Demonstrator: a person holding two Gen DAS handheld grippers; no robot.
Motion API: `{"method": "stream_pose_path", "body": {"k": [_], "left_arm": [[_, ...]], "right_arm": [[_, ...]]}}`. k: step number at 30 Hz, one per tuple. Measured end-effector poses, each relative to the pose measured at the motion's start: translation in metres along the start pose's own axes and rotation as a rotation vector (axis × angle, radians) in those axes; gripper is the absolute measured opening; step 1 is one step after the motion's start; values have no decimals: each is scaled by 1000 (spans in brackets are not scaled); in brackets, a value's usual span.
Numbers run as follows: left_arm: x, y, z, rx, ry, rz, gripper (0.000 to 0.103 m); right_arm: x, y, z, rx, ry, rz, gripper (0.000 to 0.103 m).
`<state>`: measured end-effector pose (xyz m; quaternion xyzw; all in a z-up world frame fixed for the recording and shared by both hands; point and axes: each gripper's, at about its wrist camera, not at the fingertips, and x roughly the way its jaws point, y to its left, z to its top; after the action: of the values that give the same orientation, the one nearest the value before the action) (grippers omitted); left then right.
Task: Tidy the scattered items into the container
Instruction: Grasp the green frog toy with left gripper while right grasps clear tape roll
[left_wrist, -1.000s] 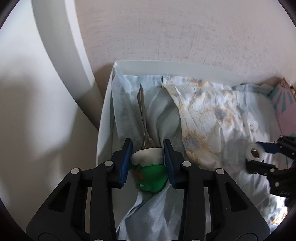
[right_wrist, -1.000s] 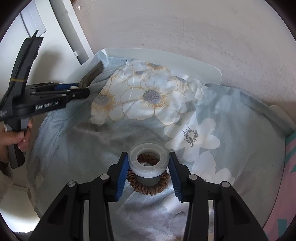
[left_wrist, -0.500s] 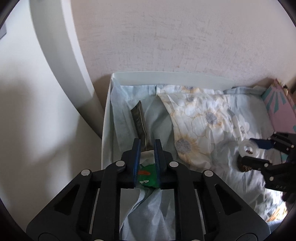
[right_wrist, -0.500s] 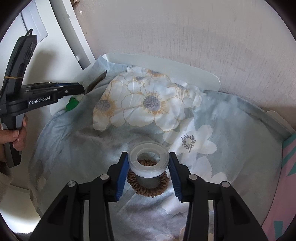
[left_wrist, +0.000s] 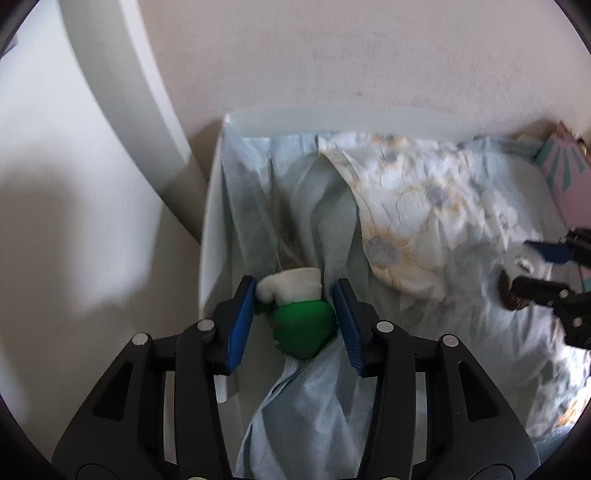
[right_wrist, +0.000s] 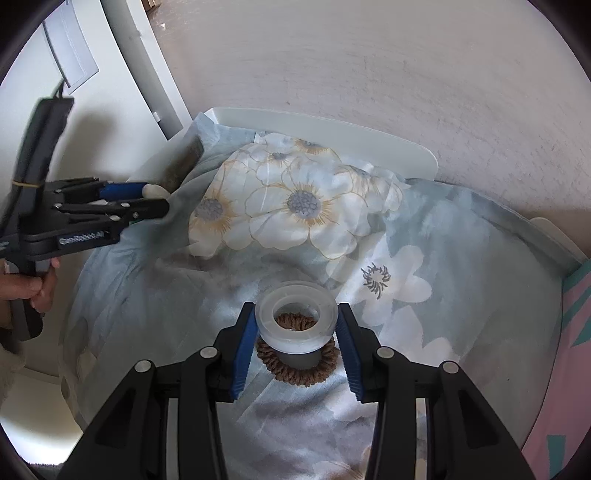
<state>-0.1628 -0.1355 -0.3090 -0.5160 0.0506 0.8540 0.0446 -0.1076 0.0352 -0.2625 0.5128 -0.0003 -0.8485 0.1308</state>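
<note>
Left gripper (left_wrist: 295, 317) jaws opening, green toy (left_wrist: 303, 325) loose between pads, looks dropped in bin (left_wrist: 212, 229). Right gripper (right_wrist: 297, 339) pinching tape roll (right_wrist: 295, 321) over scrunchie (right_wrist: 295, 365), prob next drop. Floral cloth (right_wrist: 295, 206) lining beyond.

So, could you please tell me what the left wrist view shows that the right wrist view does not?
Only the left wrist view shows the green body of the green-and-white toy between the left tongs, whose jaws are opening, pads apart from it.

Only the right wrist view shows the hand on the left handle and the clear tape roll plainly, clamped in the right tongs above the brown scrunchie.

Both show the white container, its floral cloth, the dark packet and the pink patterned surface.
</note>
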Motion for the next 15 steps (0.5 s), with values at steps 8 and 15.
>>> {"method": "stream_pose_path", "body": {"k": [8, 15], "left_arm": [[-21, 5, 2, -42, -63, -2, 38], [-53, 22, 12, -94, -108, 3, 36]], "right_arm": [[-3, -3, 1, 2, -6, -6, 40], [-7, -7, 4, 18, -20, -5, 40]]}}
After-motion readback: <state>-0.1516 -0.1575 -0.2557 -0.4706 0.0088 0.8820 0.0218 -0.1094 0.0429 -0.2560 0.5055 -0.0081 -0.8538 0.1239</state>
